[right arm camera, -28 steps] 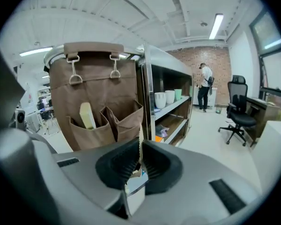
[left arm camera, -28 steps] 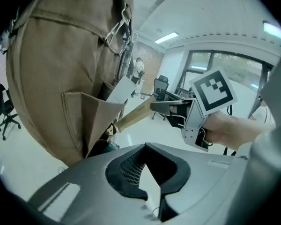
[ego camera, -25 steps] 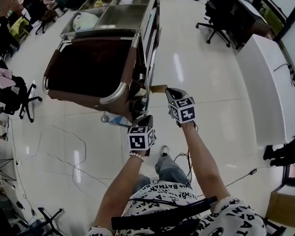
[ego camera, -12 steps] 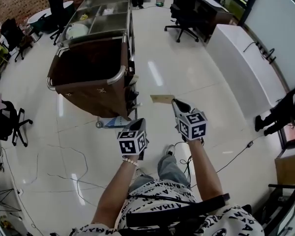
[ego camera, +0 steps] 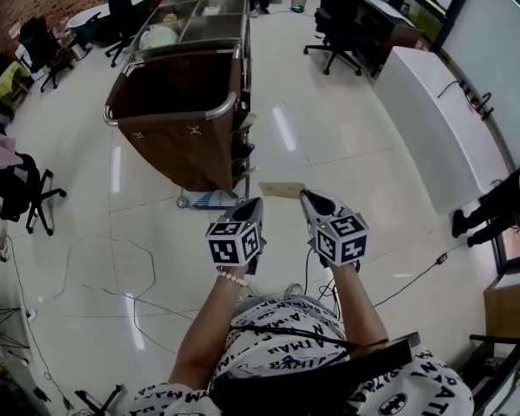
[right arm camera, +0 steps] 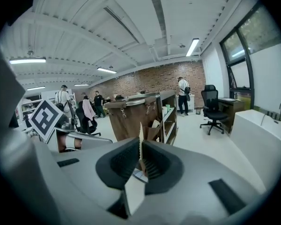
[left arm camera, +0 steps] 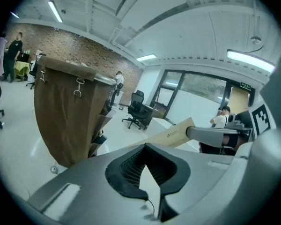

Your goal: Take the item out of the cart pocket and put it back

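A brown housekeeping cart (ego camera: pixel 178 115) stands on the pale floor ahead, with side pockets (ego camera: pixel 241 146) on its right flank. My right gripper (ego camera: pixel 305 196) is shut on a flat tan envelope (ego camera: pixel 282 189), held level in the air a short way below the cart. In the right gripper view the envelope (right arm camera: pixel 140 146) shows edge-on, pinched between the black pads. The left gripper view shows the envelope (left arm camera: pixel 171 134) sticking out of the right gripper (left arm camera: pixel 192 132). My left gripper (ego camera: pixel 253 204) hovers beside it, jaws together, nothing in them.
Black office chairs (ego camera: pixel 340 16) stand at the back and at the left (ego camera: pixel 17 193). A long white counter (ego camera: pixel 433 111) runs down the right side. Cables (ego camera: pixel 147 284) trail over the floor. People stand near the brick wall (right arm camera: pixel 182 90).
The envelope and both grippers have drawn back from the cart's side pockets toward the person. The cart now sits farther off and higher in the head view.
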The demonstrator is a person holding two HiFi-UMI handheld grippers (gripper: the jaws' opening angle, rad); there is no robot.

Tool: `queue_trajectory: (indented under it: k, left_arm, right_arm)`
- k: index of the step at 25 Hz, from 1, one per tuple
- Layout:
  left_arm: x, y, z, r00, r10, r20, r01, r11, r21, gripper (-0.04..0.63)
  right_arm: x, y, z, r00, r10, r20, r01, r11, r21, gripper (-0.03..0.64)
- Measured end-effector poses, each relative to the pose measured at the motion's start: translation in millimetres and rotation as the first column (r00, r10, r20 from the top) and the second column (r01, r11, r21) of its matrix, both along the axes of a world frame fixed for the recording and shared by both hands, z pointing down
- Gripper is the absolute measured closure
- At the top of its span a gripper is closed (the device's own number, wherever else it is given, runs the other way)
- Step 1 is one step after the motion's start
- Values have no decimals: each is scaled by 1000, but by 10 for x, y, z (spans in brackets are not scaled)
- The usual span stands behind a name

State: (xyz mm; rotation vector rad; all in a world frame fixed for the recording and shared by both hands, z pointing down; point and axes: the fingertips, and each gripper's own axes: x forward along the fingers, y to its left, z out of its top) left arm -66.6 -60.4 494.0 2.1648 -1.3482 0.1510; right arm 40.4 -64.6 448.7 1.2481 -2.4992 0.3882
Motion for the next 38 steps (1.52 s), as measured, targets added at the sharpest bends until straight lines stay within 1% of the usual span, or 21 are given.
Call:
queue_trajectory:
  k: [5,8,11,14,20,26,32,35,38]
  left_arm:
    - [28,65,-141,999,-46,0,46,999,23,592]
    - [87,105,-182,998,-67,0,67,997,23,592]
    - [138,150,-170,997,-76,15,75,997,21,592]
    - [187,175,-118,997,-75,35,74,997,12,592]
    - [291,189,-141,998,-60,26,59,998,15,592]
    - [377,211,-161,999,-39,34,38,999,24,592]
    - [365,233,-184,999,-32,37,31,999,33,592]
    - [348,229,-146,999,-38,32,38,999,20,592]
    - [324,231,-121,999,-43,12,43,999,4,592]
  right_arm:
    - [-59,123,56,998,-62,4,62,998,-7,589]
    - [35,122,0,998,-70,8,70,998,4,589]
    - [124,124,-14,997,-71,19,71,997,9,589]
    - [182,145,-8,997,-76,25,76,997,8,591]
    - [258,186,-45,997,-74,29,73,997,12,589]
    - [324,233,-91,997,-67,32,67,998,19,591]
    - [307,261,-104,997,-67,34,66,998,21,591]
    - [310,250,-113,997,-62,35,61,998,22,591]
    - [303,237,-128,998,-56,38,55,998,22,591]
